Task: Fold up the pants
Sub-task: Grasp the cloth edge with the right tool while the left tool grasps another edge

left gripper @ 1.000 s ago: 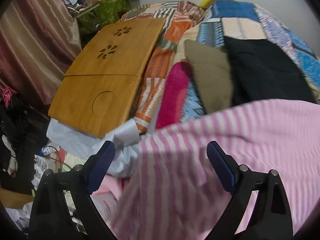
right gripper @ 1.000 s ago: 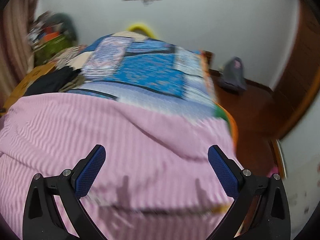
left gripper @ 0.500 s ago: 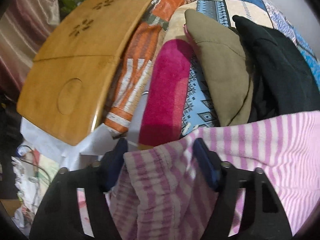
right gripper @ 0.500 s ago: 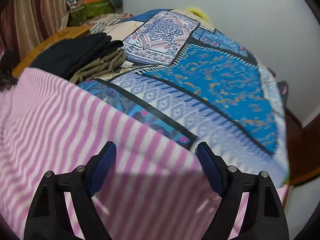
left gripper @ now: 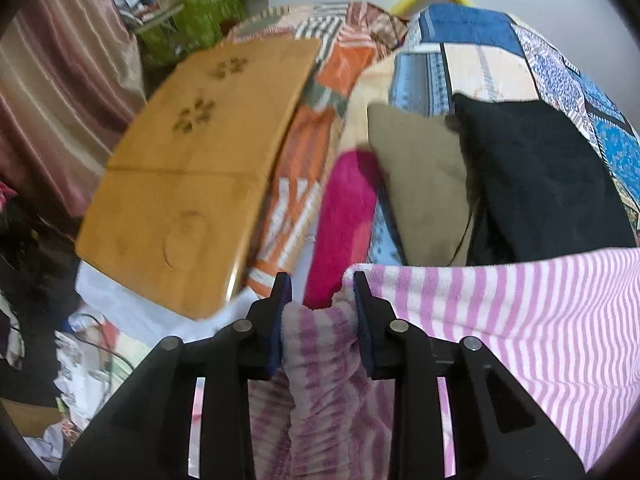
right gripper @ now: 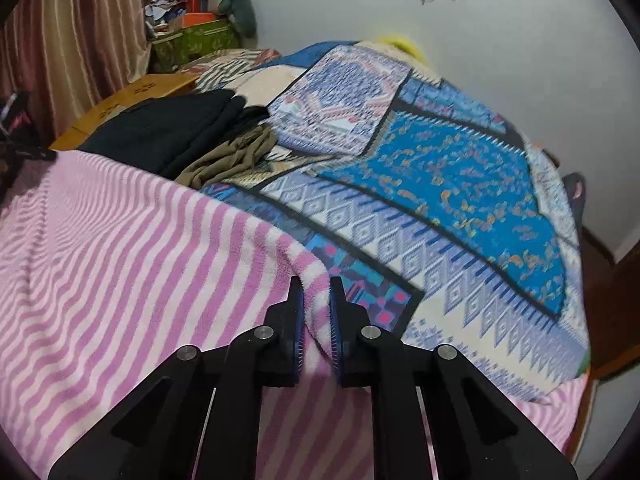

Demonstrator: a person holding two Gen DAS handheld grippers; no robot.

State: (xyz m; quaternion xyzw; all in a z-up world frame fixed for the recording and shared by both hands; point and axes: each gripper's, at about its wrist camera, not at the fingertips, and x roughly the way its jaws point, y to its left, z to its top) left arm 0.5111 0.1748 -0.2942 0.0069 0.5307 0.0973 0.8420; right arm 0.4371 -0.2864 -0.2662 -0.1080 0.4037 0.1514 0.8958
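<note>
The pink striped pants (right gripper: 132, 264) are spread on the patterned bedspread (right gripper: 460, 184), not yet folded. A bunched corner is clamped by the left gripper (left gripper: 320, 304), the far edge pinched by the right gripper (right gripper: 316, 312), both jaws just closed; every fold is judged left

Pink-and-white striped fleece pants (right gripper: 120, 264), spread over the bed, bunched edge pinched in each claw, stretched between both.

Pink-and-white striped pants (right gripper: 120, 264) lie on a blue patterned patchwork bedspread (right gripper: 460, 184), beside black (left gripper: 540, 180) and olive (left gripper: 420, 184) garments.
</note>
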